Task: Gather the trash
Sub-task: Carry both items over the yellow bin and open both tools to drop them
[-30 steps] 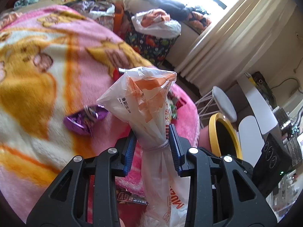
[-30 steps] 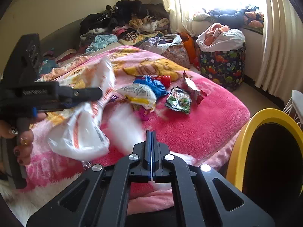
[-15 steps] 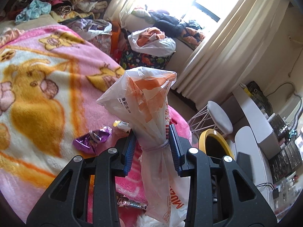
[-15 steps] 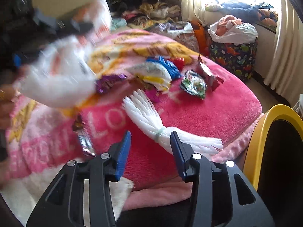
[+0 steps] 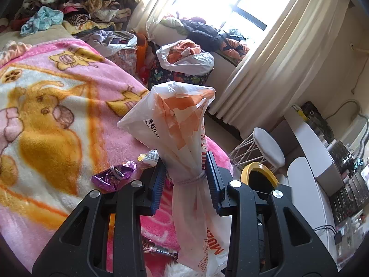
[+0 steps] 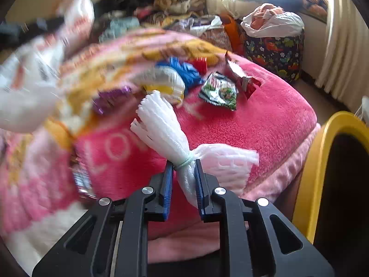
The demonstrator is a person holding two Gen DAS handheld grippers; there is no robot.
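My left gripper (image 5: pixel 186 178) is shut on a white and orange plastic bag (image 5: pixel 175 124) tied with a band, held up above the pink blanket (image 5: pixel 46 106). The same bag shows blurred at the left of the right wrist view (image 6: pixel 34 85). My right gripper (image 6: pixel 183 177) is closed around the banded middle of a white foam net bundle (image 6: pixel 161 124) on the red blanket (image 6: pixel 265 120). A yellow-rimmed bin stands at the bed's edge (image 6: pixel 322 161), also in the left wrist view (image 5: pixel 258 177).
Wrappers lie on the bed: a purple one (image 5: pixel 113 177), a green and white packet (image 6: pixel 219 92), a blue bag (image 6: pixel 184 71), a torn red wrapper (image 6: pixel 242 78). A floral hamper with a white bag (image 6: pixel 274 43), a white stool (image 5: pixel 267 147) and clothes piles surround the bed.
My right gripper opened, moved onto the foam net bundle and closed on its banded middle. My left gripper lifted the plastic bag higher and further left.
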